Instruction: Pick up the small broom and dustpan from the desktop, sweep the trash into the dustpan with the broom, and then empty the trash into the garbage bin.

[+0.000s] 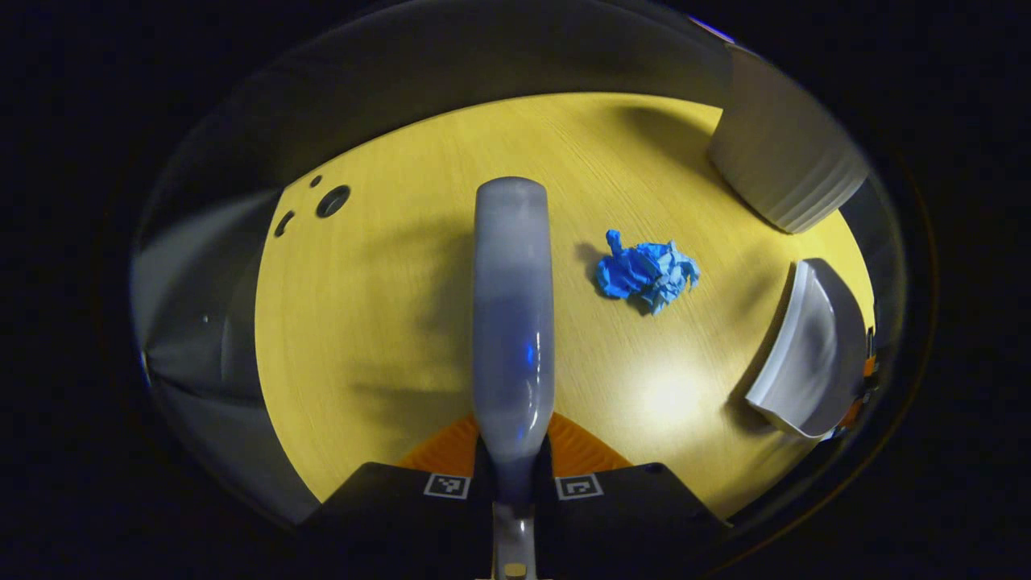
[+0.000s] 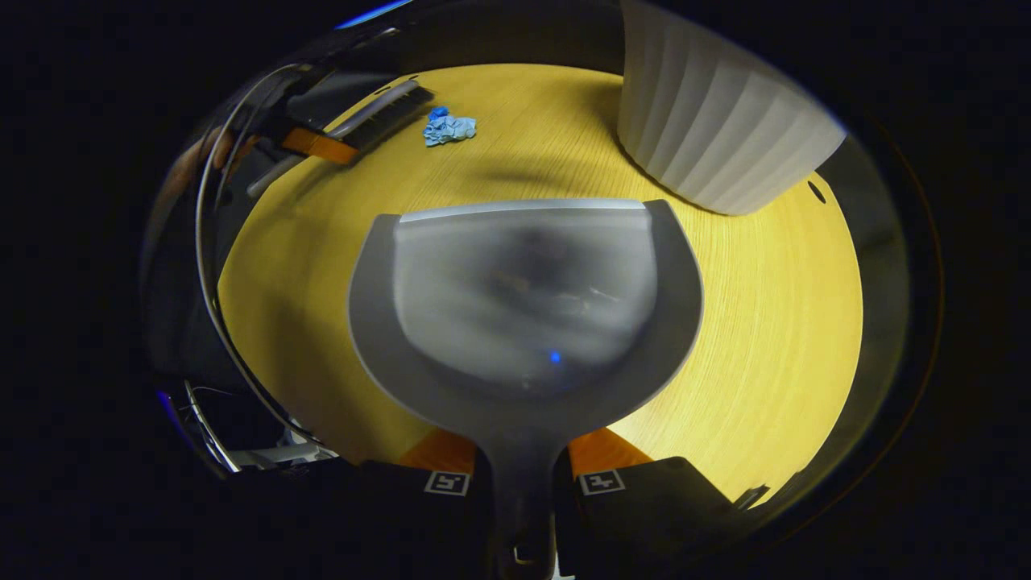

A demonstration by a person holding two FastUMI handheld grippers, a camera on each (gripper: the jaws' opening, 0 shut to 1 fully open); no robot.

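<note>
My left jaws grip the broom (image 1: 513, 322) beside the trash (image 1: 647, 274); right jaws hold the dustpan (image 2: 523, 298) mouth-forward to catch it.

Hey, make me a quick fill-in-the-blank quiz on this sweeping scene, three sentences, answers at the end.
1. The left tongs are shut on the handle of the grey plastic ____.
2. The crumpled trash on the yellow wooden desktop is ____ in colour.
3. The right tongs grip the grey plastic dustpan, which is ____ of trash.

Missing words: broom; blue; empty
</note>
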